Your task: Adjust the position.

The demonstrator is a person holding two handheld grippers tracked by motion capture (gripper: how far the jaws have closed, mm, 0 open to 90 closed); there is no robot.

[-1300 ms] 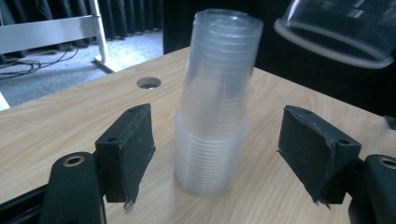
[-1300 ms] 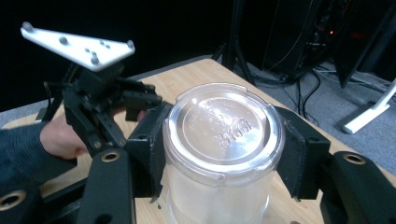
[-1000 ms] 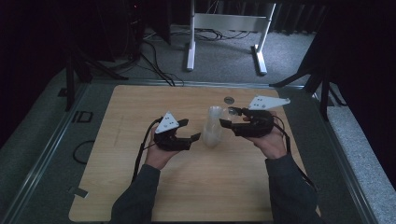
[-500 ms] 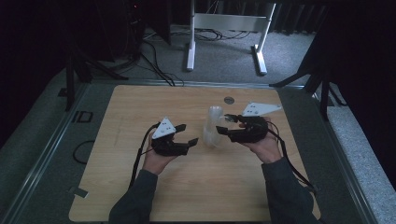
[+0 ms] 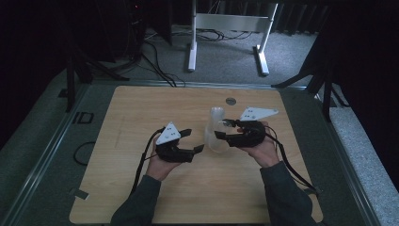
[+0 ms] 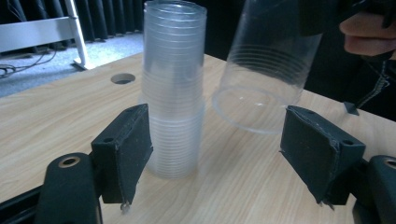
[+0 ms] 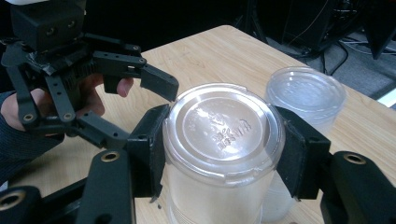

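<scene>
The left gripper (image 5: 193, 140) is spreading its jaws off the cup stack (image 6: 173, 88), nothing pinched, while the right gripper (image 7: 219, 140) is clamping the single cup (image 7: 223, 135) and lowering it beside the stack, so separation looks done.

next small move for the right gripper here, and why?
Probably lower the cup onto the table beside the stack. The right gripper is shut on that inverted cup, just off the wood; the left gripper is open, touching nothing.
</scene>
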